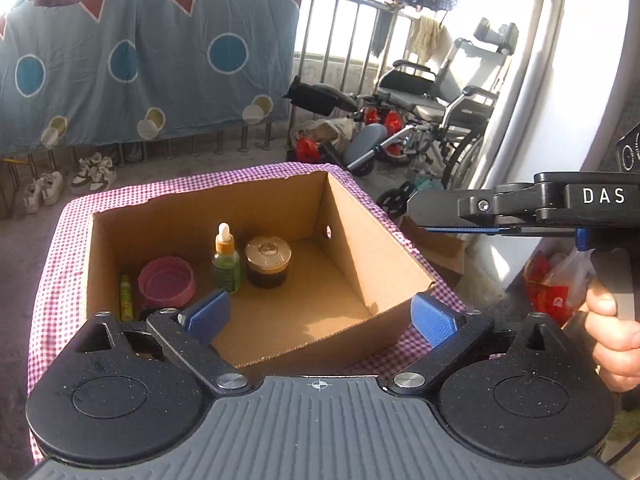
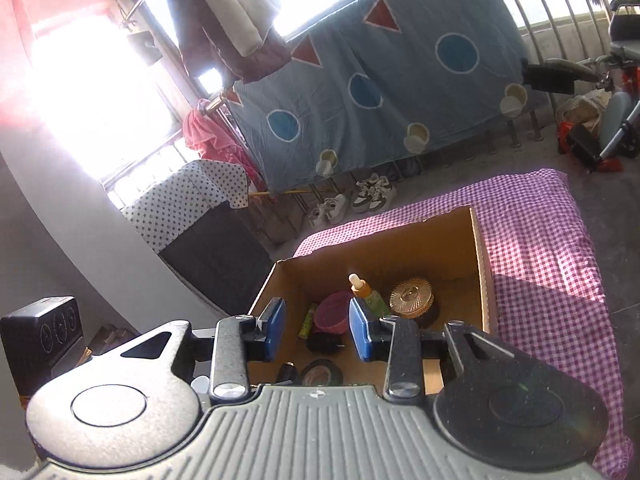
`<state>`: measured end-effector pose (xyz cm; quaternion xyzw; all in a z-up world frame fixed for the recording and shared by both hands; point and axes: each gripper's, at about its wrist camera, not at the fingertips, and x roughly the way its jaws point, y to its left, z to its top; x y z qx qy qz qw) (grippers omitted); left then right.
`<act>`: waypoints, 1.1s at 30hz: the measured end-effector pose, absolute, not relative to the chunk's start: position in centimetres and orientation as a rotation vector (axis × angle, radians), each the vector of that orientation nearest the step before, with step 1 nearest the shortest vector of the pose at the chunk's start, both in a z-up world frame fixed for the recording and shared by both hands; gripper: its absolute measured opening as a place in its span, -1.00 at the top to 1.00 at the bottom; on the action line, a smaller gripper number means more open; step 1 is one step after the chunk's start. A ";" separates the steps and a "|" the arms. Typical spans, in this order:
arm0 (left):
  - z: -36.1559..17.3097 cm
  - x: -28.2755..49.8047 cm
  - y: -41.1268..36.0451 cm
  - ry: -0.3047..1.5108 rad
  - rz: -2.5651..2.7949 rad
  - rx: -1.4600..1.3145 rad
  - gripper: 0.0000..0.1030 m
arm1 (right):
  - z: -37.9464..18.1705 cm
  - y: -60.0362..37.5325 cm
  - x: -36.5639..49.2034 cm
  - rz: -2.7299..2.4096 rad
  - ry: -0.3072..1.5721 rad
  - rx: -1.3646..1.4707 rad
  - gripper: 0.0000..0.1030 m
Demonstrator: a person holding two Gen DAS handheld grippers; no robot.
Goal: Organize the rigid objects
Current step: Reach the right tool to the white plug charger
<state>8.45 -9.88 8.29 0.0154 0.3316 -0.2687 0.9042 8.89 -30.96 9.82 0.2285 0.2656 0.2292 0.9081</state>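
A cardboard box [image 1: 360, 240] is seen on a checked cloth [image 1: 60, 240], with items already stowed along its far-left side. A dropper bottle [image 1: 226, 260] is stood upright, long axis vertical, white tip pointing up, just beside a ribbed-lid jar [image 1: 267, 258] that is also upright. A pink bowl [image 1: 166, 282] is set mouth-up to the left, and a slim green tube [image 1: 125, 298] is stood near-upright against the left wall. In the right wrist view, dark round items are made out at the box's near edge; what they are cannot be told.

The left gripper [image 1: 320, 316] is held wide open over the box's near edge, nothing between its blue pads [image 1: 210, 312]. The right gripper [image 2: 318, 330] is held partly open, jaws a narrow gap apart, and nothing is gripped.

The step is judged as between placements: both grippers empty above the box. No loose item is visible on the cloth, so the task is judged far along or a fresh pick is needed from out of view. For the next move, a target must be located first, and the upright bottle must be cleared.
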 end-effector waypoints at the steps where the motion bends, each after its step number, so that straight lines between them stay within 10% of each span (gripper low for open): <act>1: 8.2 7.6 -9.3 0.685 -0.553 0.044 -0.92 | 9.6 -30.7 7.7 0.481 0.535 0.483 0.20; 15: 1.3 1.5 -2.5 0.712 -0.383 0.036 -0.91 | 2.9 -23.0 4.7 0.568 0.703 0.605 0.16; 33: -4.8 5.5 -1.1 0.755 -0.218 0.023 0.19 | -5.3 -14.4 14.1 0.508 1.012 0.620 0.38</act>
